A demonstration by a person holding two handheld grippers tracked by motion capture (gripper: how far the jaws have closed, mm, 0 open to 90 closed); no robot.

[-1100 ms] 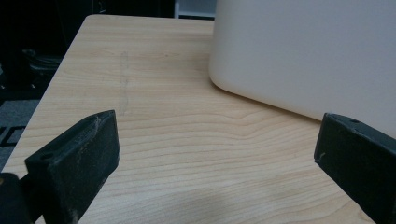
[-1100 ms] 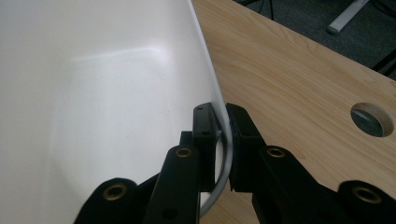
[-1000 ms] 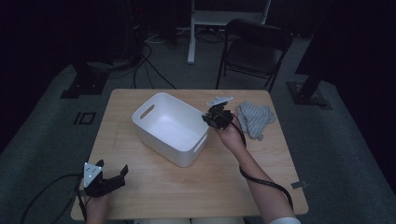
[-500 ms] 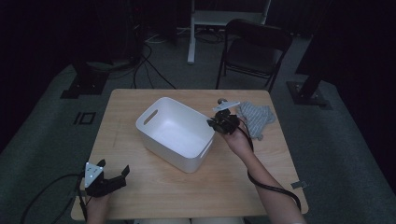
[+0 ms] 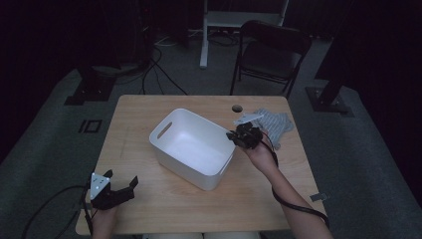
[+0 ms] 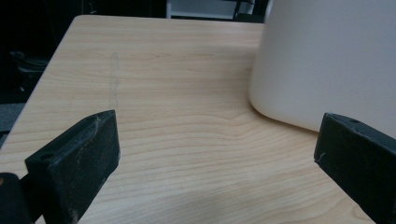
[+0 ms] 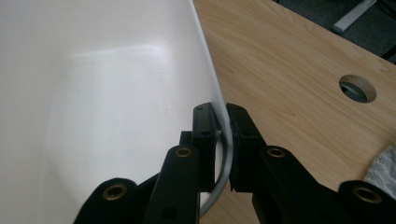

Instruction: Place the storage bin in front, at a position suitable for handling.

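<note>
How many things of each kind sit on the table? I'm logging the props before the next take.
White plastic bin, its rim clamped by the right gripper: 1
Grey striped cloth, beside the bin: 1
Handheld grippers, counting the left gripper resting open near the table's front corner: 2
Total: 4

The pale wooden surface (image 5: 164,209) carries a white plastic bin (image 5: 191,147) just left of the right hand-held gripper (image 5: 238,135), which clamps the bin's rim. A striped grey cloth (image 5: 276,124) lies just right of that hand-held gripper. A round hole (image 5: 237,108) sits beyond it.
</note>
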